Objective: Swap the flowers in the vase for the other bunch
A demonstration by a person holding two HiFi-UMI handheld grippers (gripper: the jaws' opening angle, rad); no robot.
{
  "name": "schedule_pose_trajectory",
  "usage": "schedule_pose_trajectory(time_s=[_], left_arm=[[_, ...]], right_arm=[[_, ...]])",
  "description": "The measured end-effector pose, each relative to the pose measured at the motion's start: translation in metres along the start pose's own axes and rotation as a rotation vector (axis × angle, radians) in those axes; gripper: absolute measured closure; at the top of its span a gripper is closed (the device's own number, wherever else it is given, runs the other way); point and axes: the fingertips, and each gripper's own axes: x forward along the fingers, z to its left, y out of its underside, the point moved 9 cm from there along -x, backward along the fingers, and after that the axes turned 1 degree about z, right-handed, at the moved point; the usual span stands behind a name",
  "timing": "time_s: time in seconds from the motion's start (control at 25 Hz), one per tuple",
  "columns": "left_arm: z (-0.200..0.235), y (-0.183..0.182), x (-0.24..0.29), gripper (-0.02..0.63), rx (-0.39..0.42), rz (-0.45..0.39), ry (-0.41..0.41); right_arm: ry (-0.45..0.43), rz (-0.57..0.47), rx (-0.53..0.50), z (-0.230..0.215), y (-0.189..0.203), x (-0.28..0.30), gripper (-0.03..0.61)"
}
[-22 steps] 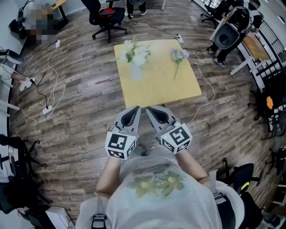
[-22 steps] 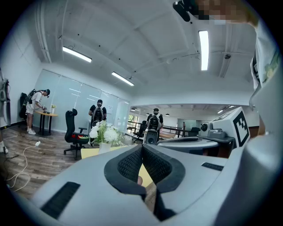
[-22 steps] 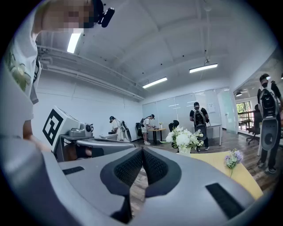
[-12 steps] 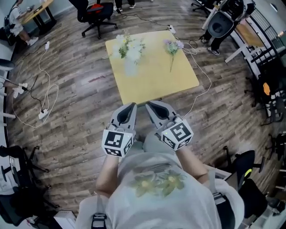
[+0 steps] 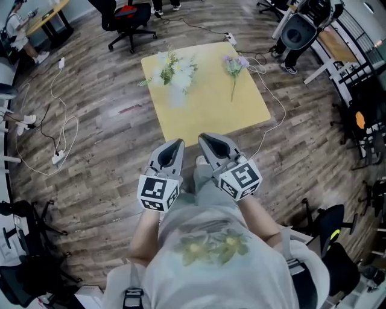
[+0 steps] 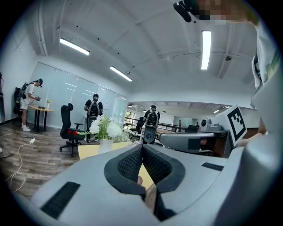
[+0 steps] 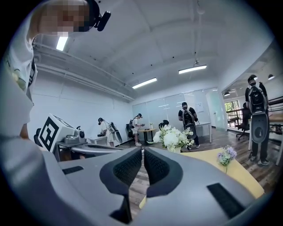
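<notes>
A pale vase (image 5: 177, 95) with white flowers (image 5: 174, 67) stands at the far left of the yellow table (image 5: 211, 111). It also shows in the left gripper view as vase (image 6: 105, 145) and in the right gripper view as white flowers (image 7: 172, 137). A loose bunch of purple flowers (image 5: 234, 65) (image 7: 226, 154) lies at the table's far right. My left gripper (image 5: 179, 143) (image 6: 142, 146) and right gripper (image 5: 204, 138) (image 7: 143, 149) hover side by side at the table's near edge. Both are shut and empty, well short of the flowers.
Wooden floor surrounds the table. White cables (image 5: 63, 124) trail on the left and another cable (image 5: 274, 105) on the right. A black office chair (image 5: 128, 15) stands beyond the table and dark equipment (image 5: 298, 33) at the far right. Several people stand in the background.
The head view has shifted slightly, so the table sits a little higher and left in the frame. Both grippers stay shut and side by side. The flowers have not moved.
</notes>
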Motion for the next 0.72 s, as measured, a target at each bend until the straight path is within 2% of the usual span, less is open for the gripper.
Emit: schedule_pose_trajectory(time_s=[0.44, 0.72], left_arm=[[0.041, -0.027, 0.065, 0.595, 0.001, 0.015, -0.059], [0.068, -0.041, 0.095, 0.595, 0.005, 0.032, -0.087]], right_arm=[[-0.082, -0.005, 0.003, -0.071, -0.035, 0.068, 0.535], [-0.092, 0.001, -0.029, -0.103, -0.050, 0.111, 0.535]])
